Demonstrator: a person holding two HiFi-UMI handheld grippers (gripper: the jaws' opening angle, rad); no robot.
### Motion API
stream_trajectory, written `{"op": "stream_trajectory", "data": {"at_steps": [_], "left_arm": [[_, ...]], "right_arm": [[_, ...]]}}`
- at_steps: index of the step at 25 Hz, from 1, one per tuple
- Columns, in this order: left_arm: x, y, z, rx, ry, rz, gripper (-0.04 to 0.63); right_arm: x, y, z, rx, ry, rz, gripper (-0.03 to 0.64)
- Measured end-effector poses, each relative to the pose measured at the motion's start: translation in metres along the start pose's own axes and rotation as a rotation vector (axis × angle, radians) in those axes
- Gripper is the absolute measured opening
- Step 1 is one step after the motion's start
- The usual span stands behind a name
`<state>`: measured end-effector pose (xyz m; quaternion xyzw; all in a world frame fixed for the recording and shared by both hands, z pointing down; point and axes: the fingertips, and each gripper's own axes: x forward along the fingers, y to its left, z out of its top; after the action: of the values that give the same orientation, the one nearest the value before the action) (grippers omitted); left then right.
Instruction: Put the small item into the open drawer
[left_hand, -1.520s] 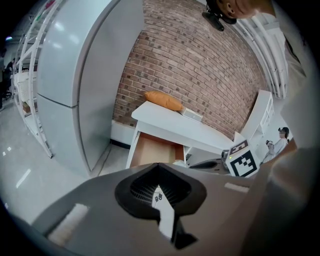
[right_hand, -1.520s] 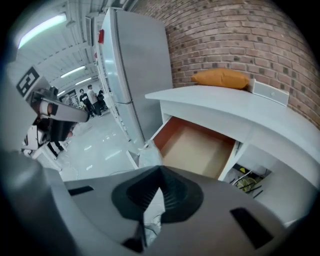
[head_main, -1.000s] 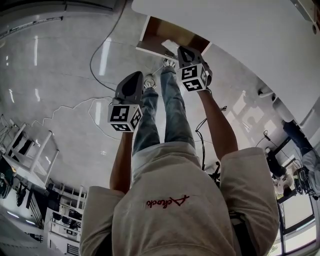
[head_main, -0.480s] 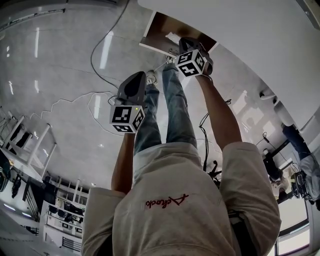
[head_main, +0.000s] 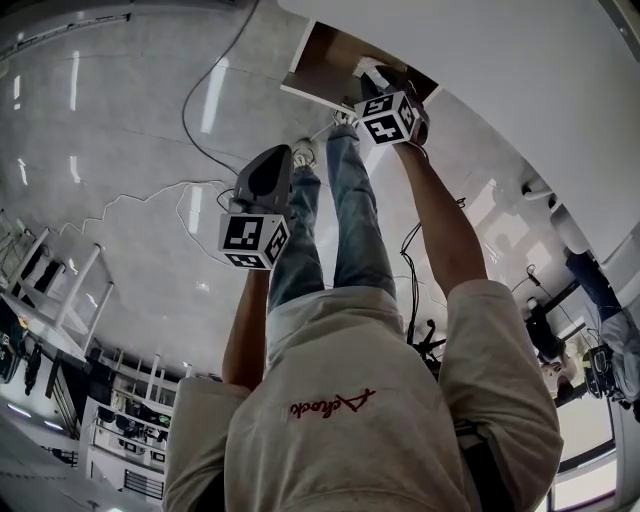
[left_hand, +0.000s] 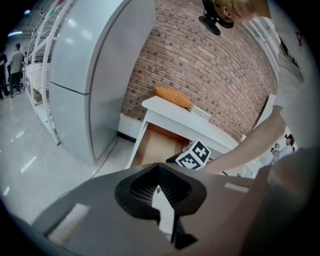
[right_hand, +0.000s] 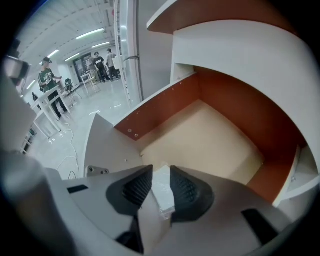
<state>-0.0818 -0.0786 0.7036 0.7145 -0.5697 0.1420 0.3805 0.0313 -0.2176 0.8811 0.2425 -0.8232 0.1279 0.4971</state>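
Right hand-held gripper (head_main: 375, 72) with item (right_hand: 162, 195) farther over drawer (right_hand: 210, 135)

Person wears a light short-sleeved T-shirt (head_main: 350, 400) bearing small red script lettering, blue jeans (head_main: 345, 220) and pale sneakers (head_main: 300, 156). Left gripper (left_hand: 159, 192) and right gripper (right_hand: 161, 192): smooth grey housings, black ribbed pads (right_hand: 137, 189). Each carries a white cube (head_main: 253, 240) printed with black square markers.

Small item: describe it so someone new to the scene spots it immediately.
Find the open drawer under the white desktop, brown-walled with a tan floor. The right gripper hangs over it. The small item is the flat whitish packet pinched between its black ribbed pads.
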Motion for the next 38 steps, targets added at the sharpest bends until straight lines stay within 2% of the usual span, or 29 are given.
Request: {"op": "stream_trajectory", "data": {"at_steps": [3, 10, 16, 28, 32, 38], "left_arm": [[0.002, -0.002, -0.001, 0.000, 0.001, -0.007, 0.009], [0.002, 0.000, 0.002, 0.008, 0.001, -0.015, 0.009], [-0.003, 0.001, 0.016, 0.031, -0.020, -0.027, 0.009], [-0.014, -0.011, 0.050, 0.082, -0.071, -0.069, 0.009], [-0.021, -0.015, 0.065, 0.101, -0.096, -0.078, 0.009], [-0.032, -0.018, 0.086, 0.128, -0.136, -0.089, 0.009]], "right_arm": [[0.000, 0.001, -0.002, -0.002, -0.002, -0.003, 0.095], [-0.008, 0.004, 0.000, 0.002, -0.017, -0.024, 0.095], [-0.026, 0.010, 0.007, 0.017, -0.039, -0.038, 0.027], [-0.074, 0.027, 0.020, 0.080, -0.095, -0.066, 0.012], [-0.099, 0.030, 0.032, 0.148, -0.155, -0.083, 0.012], [-0.142, 0.026, 0.052, 0.359, -0.303, -0.118, 0.012]]}}
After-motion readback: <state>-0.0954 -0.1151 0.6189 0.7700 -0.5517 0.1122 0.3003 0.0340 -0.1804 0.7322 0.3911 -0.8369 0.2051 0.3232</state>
